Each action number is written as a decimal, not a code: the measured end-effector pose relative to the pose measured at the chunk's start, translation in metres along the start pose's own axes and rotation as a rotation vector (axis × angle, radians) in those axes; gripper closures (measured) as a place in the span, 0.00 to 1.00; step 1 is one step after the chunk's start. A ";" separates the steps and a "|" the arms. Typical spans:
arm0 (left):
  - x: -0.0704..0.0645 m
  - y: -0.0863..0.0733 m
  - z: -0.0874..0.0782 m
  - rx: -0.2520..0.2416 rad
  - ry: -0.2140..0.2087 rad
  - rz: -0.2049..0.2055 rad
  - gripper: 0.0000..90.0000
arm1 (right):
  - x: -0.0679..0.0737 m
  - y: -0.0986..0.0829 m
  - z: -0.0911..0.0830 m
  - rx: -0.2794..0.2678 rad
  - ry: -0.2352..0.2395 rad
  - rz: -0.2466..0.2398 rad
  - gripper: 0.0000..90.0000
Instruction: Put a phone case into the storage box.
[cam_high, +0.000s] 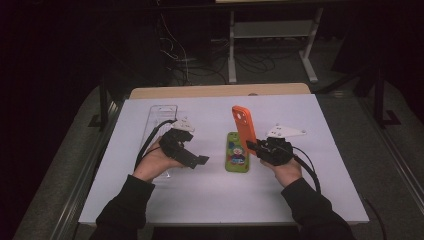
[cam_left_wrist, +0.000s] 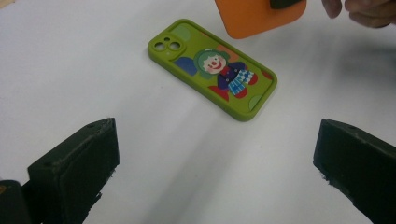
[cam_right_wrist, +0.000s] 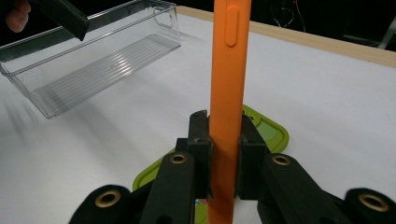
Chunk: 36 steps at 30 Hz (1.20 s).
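On the floor beyond the table: a white-legged frame (cam_high: 270, 45) and a tangle of cables (cam_high: 200, 55), all in dim, dark surroundings.
Table: white top (cam_high: 215, 195) with a bare wooden strip (cam_high: 220, 90) along its far edge; the person's dark sleeves come in from the near side.
Clear tray (cam_right_wrist: 88, 60): long, ribbed-bottomed plastic bin lying at the left of the table, long axis running near to far, partly behind the left hand in the high view.
Orange phone case (cam_high: 244, 129): lifted off the table right of centre, standing on end, long axis nearly upright and leaning slightly left at the top; in the high view its camera cut-out is at the upper end, and in the right gripper view it is seen edge-on with a side button high up.
Green phone case (cam_left_wrist: 212, 67): flat on the table at the centre, clown picture facing up, long axis near to far, camera holes at the far end; it lies just beside and below the orange one.
Right gripper (cam_right_wrist: 223, 154): jaws pinching the lower end of the orange case from both faces.
Left gripper (cam_high: 200, 160): held low over the table left of the green case, jaws spread wide apart with nothing between them.
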<state>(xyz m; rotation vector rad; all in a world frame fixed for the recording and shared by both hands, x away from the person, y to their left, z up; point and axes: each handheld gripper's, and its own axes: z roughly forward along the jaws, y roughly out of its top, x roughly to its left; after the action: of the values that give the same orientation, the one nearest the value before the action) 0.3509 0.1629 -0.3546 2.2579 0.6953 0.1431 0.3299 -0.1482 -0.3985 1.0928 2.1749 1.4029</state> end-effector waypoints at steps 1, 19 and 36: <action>0.000 0.000 0.000 -0.022 -0.005 -0.021 0.00 | 0.001 0.000 0.000 0.005 0.000 0.007 0.87; 0.001 0.013 0.000 -0.175 -0.018 -0.098 0.00 | 0.016 0.002 0.005 -0.004 0.024 0.021 0.87; 0.000 0.037 0.016 -0.271 -0.041 -0.142 0.00 | 0.041 0.005 0.017 -0.006 0.076 -0.005 0.87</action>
<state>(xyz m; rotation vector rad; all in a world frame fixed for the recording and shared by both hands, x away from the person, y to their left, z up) 0.3717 0.1315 -0.3400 1.9414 0.7636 0.1137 0.3161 -0.1063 -0.3972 1.0473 2.2228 1.4712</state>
